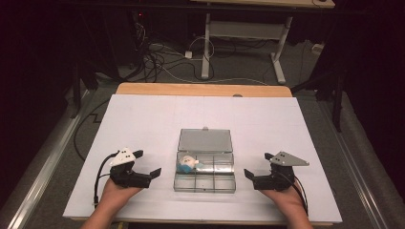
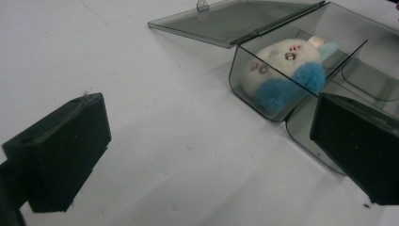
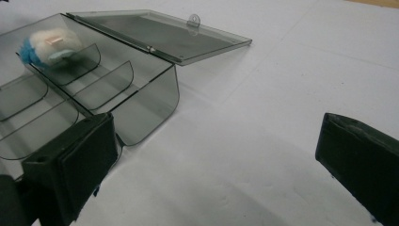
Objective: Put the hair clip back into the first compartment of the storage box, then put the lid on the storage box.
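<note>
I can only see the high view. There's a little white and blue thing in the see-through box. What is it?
Observer: The left gripper view shows a fluffy toy, white on top and blue below, with a small stitched face.
Operator: Is it the only thing in the box?
Observer: In the right gripper view the other compartments of the box look bare.
Operator: Is a gripper touching the box?
Observer: The left gripper has its jaws wide apart, with one jaw right beside the box's corner; I cannot tell if it touches. The right gripper is open too.
</note>
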Demonstrator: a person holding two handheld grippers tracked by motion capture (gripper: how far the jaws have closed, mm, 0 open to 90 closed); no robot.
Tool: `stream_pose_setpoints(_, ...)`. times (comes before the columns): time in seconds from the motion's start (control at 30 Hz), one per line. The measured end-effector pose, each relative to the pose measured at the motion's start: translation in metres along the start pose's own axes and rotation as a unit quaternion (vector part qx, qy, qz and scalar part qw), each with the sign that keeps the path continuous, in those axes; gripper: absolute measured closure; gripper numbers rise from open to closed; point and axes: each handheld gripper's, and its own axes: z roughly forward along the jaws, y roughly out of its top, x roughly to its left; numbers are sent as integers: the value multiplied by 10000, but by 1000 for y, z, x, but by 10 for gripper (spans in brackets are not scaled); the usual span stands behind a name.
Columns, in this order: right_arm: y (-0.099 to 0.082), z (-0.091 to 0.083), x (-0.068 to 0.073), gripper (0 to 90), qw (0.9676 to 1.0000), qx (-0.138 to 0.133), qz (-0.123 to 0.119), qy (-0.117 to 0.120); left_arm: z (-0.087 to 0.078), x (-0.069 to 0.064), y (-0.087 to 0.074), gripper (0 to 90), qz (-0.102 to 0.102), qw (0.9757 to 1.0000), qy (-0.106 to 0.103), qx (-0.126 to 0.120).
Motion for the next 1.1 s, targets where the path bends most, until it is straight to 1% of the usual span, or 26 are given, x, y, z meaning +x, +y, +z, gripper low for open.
stream_pose_setpoints(0.03,1,0,0,4,10000,3,33,15,2,1,2,0,-39,10000,-33,12)
stream_pose_setpoints(0.07,2,0,1,4,10000,-10,3,11,4,2,4,0,-51,10000,-21,28)
stream_pose_setpoints(0.13,3,-1,1,4,10000,-24,-9,-15,10,2,8,0,-18,10000,4,71)
stream_pose_setpoints(0.23,4,2,0,4,10000,24,-17,-8,20,2,12,0,14,10000,-29,87)
stream_pose_setpoints(0.27,4,4,-1,4,10000,63,-10,3,23,3,15,0,-10,9999,-50,120)
stream_pose_setpoints(0.33,8,5,-3,4,10000,75,16,-6,26,5,22,0,26,9999,-26,167)
stream_pose_setpoints(0.37,10,5,-4,4,10000,82,32,-19,27,5,24,0,38,9999,-13,145)
stream_pose_setpoints(0.43,11,7,-5,4,9999,88,27,-75,30,6,29,0,20,9999,-63,137)
stream_pose_setpoints(0.5,12,11,-4,4,9998,146,101,-53,33,7,33,0,-21,9999,-121,85)
stream_pose_setpoints(0.53,13,12,-4,4,9998,153,77,-56,35,8,35,0,-12,9999,-134,65)
stream_pose_setpoints(0.57,14,14,-4,4,9999,140,33,-57,36,9,37,0,-31,9999,-128,86)
stream_pose_setpoints(0.67,16,17,-5,4,9998,157,70,-59,43,12,41,0,-111,9997,-208,98)
stream_pose_setpoints(0.7,17,19,-6,4,9998,161,92,-73,46,13,42,0,-103,9996,-227,103)
stream_pose_setpoints(0.77,19,21,-9,4,9997,155,93,-149,50,15,46,0,-81,9996,-238,135)
stream_pose_setpoints(0.87,22,24,-12,4,9996,128,146,-184,57,17,53,0,-58,9995,-260,145)
stream_pose_setpoints(0.93,24,27,-13,4,9995,136,235,-178,60,19,57,0,-34,9995,-265,164)
stream_pose_setpoints(1.03,29,31,-14,4,9994,165,218,-199,64,22,61,0,-75,9995,-276,134)
stream_pose_setpoints(1.1,33,33,-13,4,9995,148,232,-184,67,24,61,0,-137,9995,-281,106)
